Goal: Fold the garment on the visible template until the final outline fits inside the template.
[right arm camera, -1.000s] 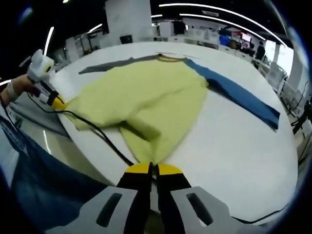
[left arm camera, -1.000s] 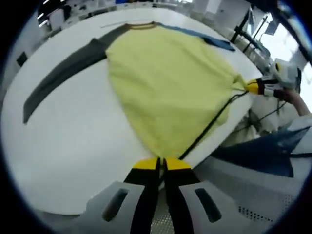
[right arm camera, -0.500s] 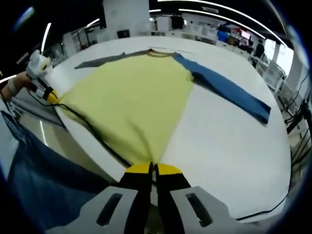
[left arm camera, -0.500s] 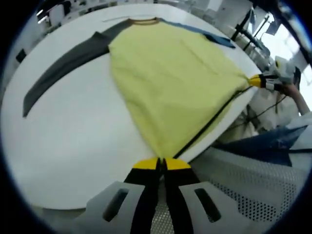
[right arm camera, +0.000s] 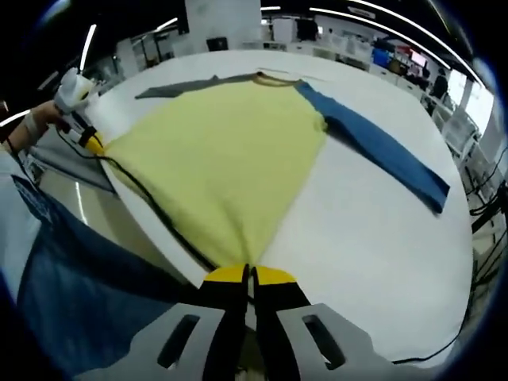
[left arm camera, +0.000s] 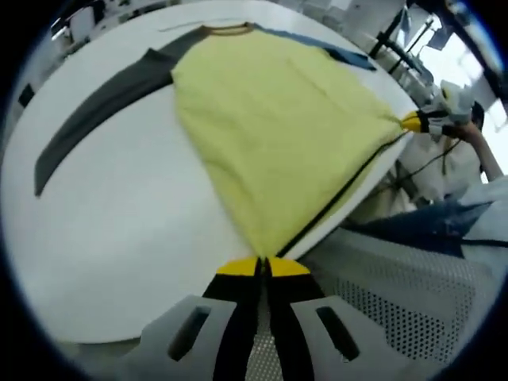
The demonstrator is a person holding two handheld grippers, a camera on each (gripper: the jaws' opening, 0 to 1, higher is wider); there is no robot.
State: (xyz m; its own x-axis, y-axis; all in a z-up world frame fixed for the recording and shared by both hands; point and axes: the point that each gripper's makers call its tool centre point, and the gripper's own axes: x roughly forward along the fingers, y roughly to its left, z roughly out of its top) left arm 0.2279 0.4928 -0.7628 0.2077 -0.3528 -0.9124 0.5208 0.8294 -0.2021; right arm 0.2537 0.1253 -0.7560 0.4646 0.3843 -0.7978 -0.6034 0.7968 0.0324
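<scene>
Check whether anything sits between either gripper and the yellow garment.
Nothing visible does. The left gripper and right gripper are each shut on a hem corner of the garment, stretching it over the white table.

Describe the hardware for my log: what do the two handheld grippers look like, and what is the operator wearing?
Each gripper, left gripper and right gripper, has two black jaws with yellow tips rising from a pale grey body with slotted openings. Seen from the side, the right gripper has a white housing. A black cable runs along the table edge. The person wears blue fabric and a white sleeve.
</scene>
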